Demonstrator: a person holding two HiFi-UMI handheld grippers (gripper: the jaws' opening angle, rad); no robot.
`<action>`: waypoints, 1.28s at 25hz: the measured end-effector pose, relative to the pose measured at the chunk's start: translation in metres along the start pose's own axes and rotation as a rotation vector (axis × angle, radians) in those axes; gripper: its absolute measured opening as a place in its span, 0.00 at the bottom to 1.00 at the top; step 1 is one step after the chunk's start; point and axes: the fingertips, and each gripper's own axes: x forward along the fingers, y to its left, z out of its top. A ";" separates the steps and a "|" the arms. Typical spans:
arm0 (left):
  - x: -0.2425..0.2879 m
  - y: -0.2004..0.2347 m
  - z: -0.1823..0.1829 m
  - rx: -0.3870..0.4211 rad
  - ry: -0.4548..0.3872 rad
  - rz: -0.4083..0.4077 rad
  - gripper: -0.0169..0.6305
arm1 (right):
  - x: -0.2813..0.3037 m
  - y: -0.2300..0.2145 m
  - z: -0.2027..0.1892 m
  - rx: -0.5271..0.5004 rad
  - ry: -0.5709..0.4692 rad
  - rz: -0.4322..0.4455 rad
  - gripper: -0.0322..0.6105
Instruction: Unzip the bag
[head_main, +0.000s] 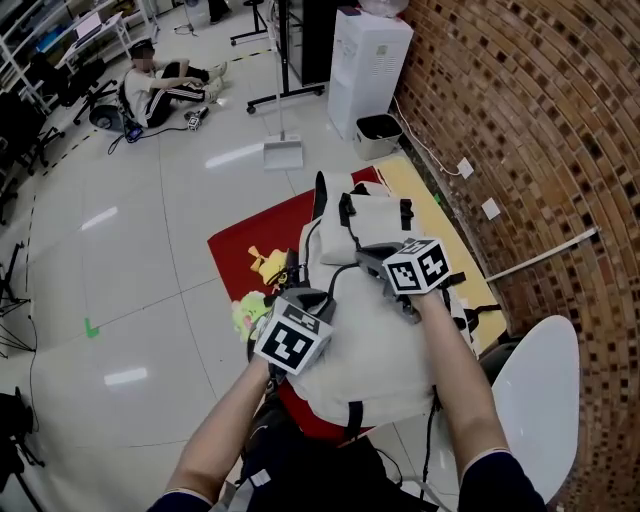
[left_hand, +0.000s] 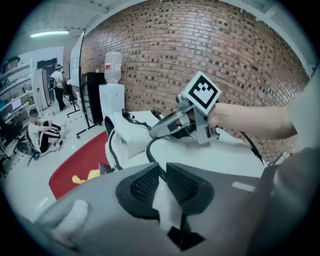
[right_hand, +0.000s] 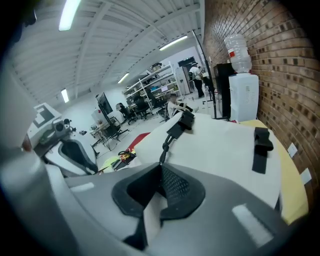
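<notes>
White bag (head_main: 380, 345), contents hidden, L gripper (left_hand: 161, 170) jaws pinching its fabric, R gripper (right_hand: 160, 170) jaws clamped on zip pull (right_hand: 176, 129).

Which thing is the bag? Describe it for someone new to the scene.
Find the brick wall, then the red mat on the floor beside it. The bag lies on that mat: a bulky white backpack with black straps, far bigger than the yellow toys next to it.

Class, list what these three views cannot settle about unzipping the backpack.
- How far the backpack is unzipped: head view, the left gripper and right gripper cover that stretch.
- Zip pull cord, its end: right gripper view, buried between the shut jaws.
- Yellow toy: head view, too small to identify.
</notes>
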 end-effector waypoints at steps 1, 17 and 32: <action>0.000 0.004 0.011 0.012 -0.014 0.006 0.10 | -0.003 -0.003 -0.002 0.006 -0.003 -0.014 0.07; 0.060 0.034 -0.001 0.136 0.202 0.024 0.10 | -0.068 -0.066 -0.045 0.095 0.010 -0.203 0.07; 0.061 0.034 -0.009 0.127 0.203 0.016 0.09 | -0.097 -0.093 -0.068 0.272 -0.033 -0.218 0.08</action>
